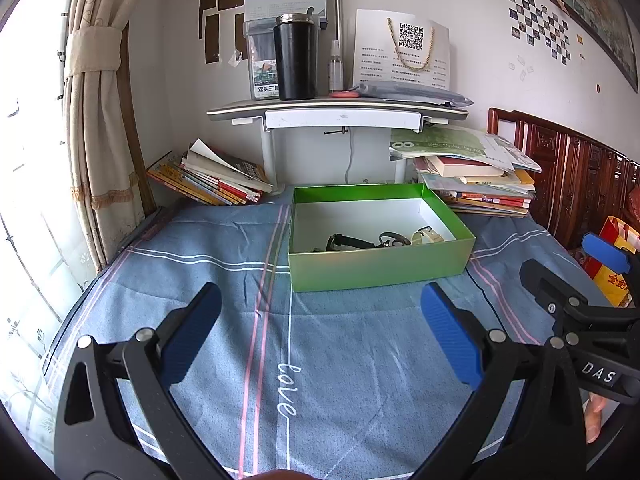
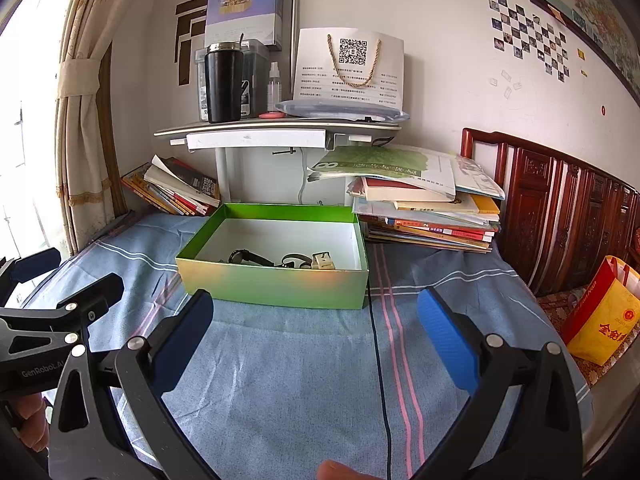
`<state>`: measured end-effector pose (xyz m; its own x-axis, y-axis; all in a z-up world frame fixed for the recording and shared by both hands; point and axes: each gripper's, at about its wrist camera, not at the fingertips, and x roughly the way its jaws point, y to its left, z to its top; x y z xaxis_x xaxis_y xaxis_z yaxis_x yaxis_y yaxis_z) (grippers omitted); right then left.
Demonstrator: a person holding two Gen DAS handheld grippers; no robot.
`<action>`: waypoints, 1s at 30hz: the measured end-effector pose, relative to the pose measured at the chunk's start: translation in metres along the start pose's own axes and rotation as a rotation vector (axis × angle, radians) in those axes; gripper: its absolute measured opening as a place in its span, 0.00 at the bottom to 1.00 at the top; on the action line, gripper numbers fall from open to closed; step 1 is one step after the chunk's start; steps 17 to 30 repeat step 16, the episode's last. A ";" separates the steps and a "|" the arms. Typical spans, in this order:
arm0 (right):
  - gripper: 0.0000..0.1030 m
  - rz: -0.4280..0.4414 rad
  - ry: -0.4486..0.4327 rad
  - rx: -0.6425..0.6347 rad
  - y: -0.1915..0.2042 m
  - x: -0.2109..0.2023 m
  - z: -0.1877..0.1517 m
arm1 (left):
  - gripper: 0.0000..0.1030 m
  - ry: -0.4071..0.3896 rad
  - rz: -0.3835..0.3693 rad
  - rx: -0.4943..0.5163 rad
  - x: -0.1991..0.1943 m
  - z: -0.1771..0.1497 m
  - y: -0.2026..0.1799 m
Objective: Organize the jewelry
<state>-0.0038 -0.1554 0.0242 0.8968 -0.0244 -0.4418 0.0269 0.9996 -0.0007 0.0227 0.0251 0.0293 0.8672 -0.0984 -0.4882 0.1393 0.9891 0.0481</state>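
Observation:
An open green box (image 1: pixel 380 268) (image 2: pixel 272 284) with a white inside sits on the blue cloth. In it lie a black watch (image 1: pixel 346 242) (image 2: pixel 248 258), a dark band (image 1: pixel 394 239) (image 2: pixel 296 260) and a beige watch (image 1: pixel 428 235) (image 2: pixel 323 261). My left gripper (image 1: pixel 320 312) is open and empty, above the cloth in front of the box. My right gripper (image 2: pixel 316 316) is open and empty, also in front of the box. The right gripper shows at the right edge of the left wrist view (image 1: pixel 568 272); the left one shows at the left edge of the right wrist view (image 2: pixel 60 280).
Book stacks lie behind the box at the left (image 1: pixel 212 180) (image 2: pixel 176 188) and right (image 1: pixel 476 176) (image 2: pixel 432 208). A small shelf (image 1: pixel 336 110) (image 2: pixel 276 128) above holds a black mug (image 1: pixel 296 56) (image 2: pixel 224 80). A wooden headboard (image 2: pixel 560 216) and yellow bag (image 2: pixel 604 320) are at the right.

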 end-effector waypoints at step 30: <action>0.97 -0.001 0.004 0.001 0.000 0.001 -0.002 | 0.96 0.005 0.000 -0.002 0.000 -0.001 0.000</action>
